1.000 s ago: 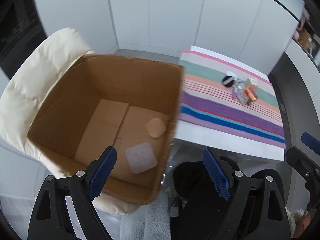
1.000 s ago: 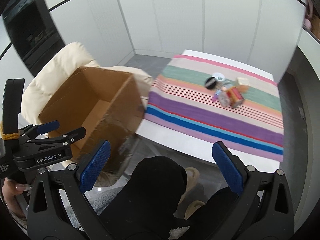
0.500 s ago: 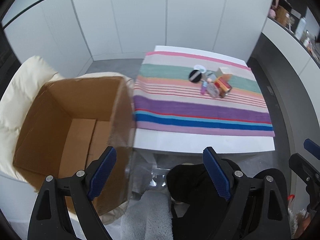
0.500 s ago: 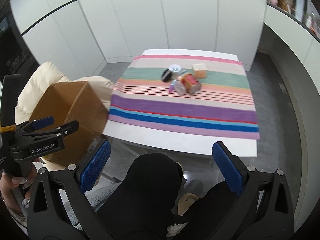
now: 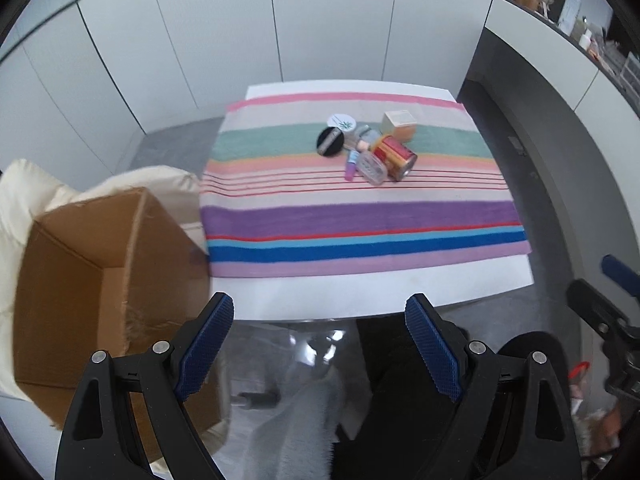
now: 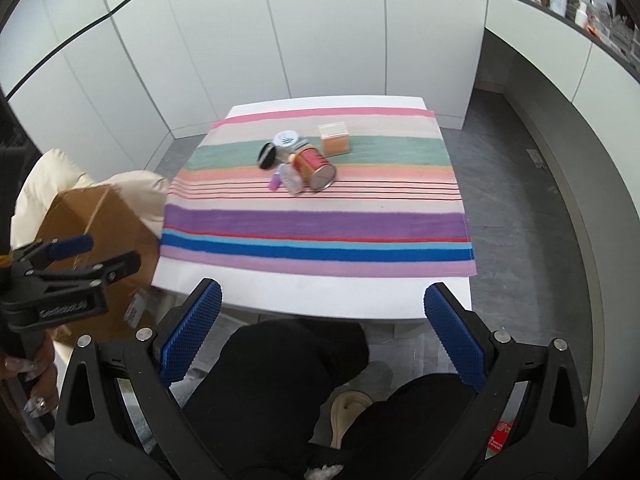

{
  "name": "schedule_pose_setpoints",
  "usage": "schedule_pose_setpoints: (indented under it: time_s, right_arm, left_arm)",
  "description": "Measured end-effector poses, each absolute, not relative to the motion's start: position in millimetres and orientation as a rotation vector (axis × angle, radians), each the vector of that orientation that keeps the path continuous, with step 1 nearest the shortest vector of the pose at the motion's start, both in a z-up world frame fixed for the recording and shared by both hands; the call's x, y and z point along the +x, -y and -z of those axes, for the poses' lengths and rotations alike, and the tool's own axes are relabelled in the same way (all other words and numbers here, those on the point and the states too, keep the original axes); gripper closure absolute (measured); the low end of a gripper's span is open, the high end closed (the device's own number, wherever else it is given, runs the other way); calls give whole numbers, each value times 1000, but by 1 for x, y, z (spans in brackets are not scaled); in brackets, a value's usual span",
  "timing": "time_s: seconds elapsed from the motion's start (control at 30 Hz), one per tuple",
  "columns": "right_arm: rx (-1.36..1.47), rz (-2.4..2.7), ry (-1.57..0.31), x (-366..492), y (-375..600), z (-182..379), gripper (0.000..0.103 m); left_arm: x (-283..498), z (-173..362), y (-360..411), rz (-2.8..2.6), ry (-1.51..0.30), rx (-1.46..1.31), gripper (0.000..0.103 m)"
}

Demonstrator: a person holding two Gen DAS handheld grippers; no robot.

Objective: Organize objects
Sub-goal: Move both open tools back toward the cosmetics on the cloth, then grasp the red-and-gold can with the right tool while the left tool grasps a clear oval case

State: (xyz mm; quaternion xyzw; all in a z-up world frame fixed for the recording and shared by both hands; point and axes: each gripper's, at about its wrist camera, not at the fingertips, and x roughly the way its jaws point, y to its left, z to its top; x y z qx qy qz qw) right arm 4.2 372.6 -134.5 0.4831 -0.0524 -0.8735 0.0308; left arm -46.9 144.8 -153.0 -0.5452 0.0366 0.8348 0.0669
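Note:
A small heap of toiletries lies on the striped cloth (image 5: pixel 360 220): a red and gold can (image 5: pixel 396 156), a black round compact (image 5: pixel 330 141), a white round tin (image 5: pixel 341 122), a tan box (image 5: pixel 399 122), a clear bottle (image 5: pixel 372 167) and a purple tube (image 5: pixel 351 166). The same can (image 6: pixel 316 166) and tan box (image 6: pixel 335 138) show in the right wrist view. My left gripper (image 5: pixel 320 344) hangs open before the table's near edge, nothing between its pads. My right gripper (image 6: pixel 320 328) is open too, also short of the table. An open cardboard box (image 5: pixel 92 280) sits on a cream cushion at left.
The white table (image 6: pixel 320 296) stands against white cupboard doors. A cream cushioned chair (image 5: pixel 24 188) carries the box. A person's dark-clothed knees (image 6: pixel 296 380) and a slipper (image 6: pixel 350 412) are below the grippers. A grey counter (image 6: pixel 560 40) with bottles runs along the right.
Both grippers swung right, away from the cardboard box, and now face the striped table. The box slid to the left edge of both views. Both grippers stayed open and empty.

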Motion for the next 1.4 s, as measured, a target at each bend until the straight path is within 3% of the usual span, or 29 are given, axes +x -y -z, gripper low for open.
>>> schedule_pose_setpoints:
  time_s: [0.47, 0.73, 1.03, 1.13, 1.3, 1.4]
  right_arm:
    - [1525, 2662, 172, -93, -389, 184, 0]
    - [1498, 2655, 124, -157, -401, 226, 0]
    - [1501, 2542, 171, -225, -384, 288, 2]
    - [1496, 2526, 125, -250, -369, 310, 10]
    - [1505, 2459, 60, -270, -351, 334, 40]
    - [1492, 2488, 42, -263, -358, 334, 40]
  left_arm:
    - [-143, 178, -159, -2483, -135, -1649, 14]
    - [-203, 223, -176, -2526, -232, -1581, 14]
    - [-232, 291, -198, -2398, -219, -1688, 14]
    - [-233, 302, -199, -2380, -220, -1697, 14]
    - [-234, 305, -208, -2355, -228, -1651, 14]
    - [-236, 306, -222, -2319, -261, -1603, 14]
